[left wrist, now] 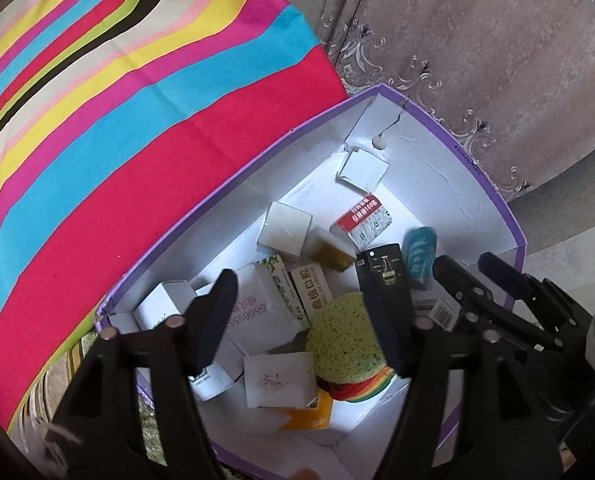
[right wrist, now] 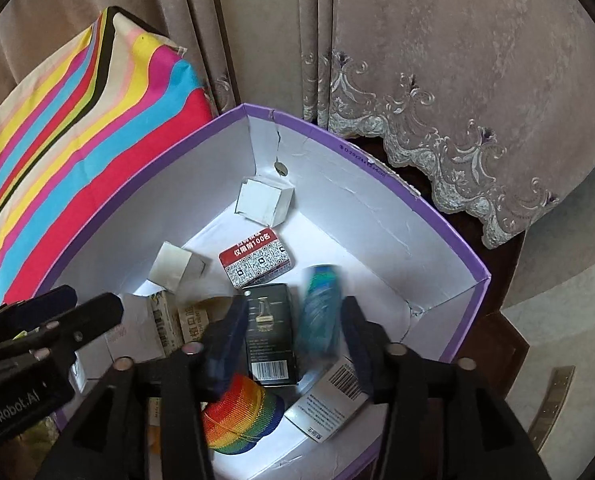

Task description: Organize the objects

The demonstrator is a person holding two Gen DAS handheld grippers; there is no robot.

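Two grippers hang over a purple-rimmed box (right wrist: 449,240) with white inner walls, both pointing steeply down into it. Left gripper (left wrist: 303,312) has its jaws parted with nothing pinched; below the gap lie white cartons (left wrist: 275,384) and a green knitted ball (left wrist: 345,346) with a rainbow band. Right gripper (right wrist: 293,334) is also released, jaws apart; a blurred blue tube (right wrist: 319,312) and a black carton (right wrist: 271,332) sit in the gap, neither pressed by the pads. Further back in the box lie a red-topped carton (right wrist: 257,262) and two small white boxes (right wrist: 263,200). A striped cushion (left wrist: 97,140) leans just beside the box, with a curtain (right wrist: 457,60) behind
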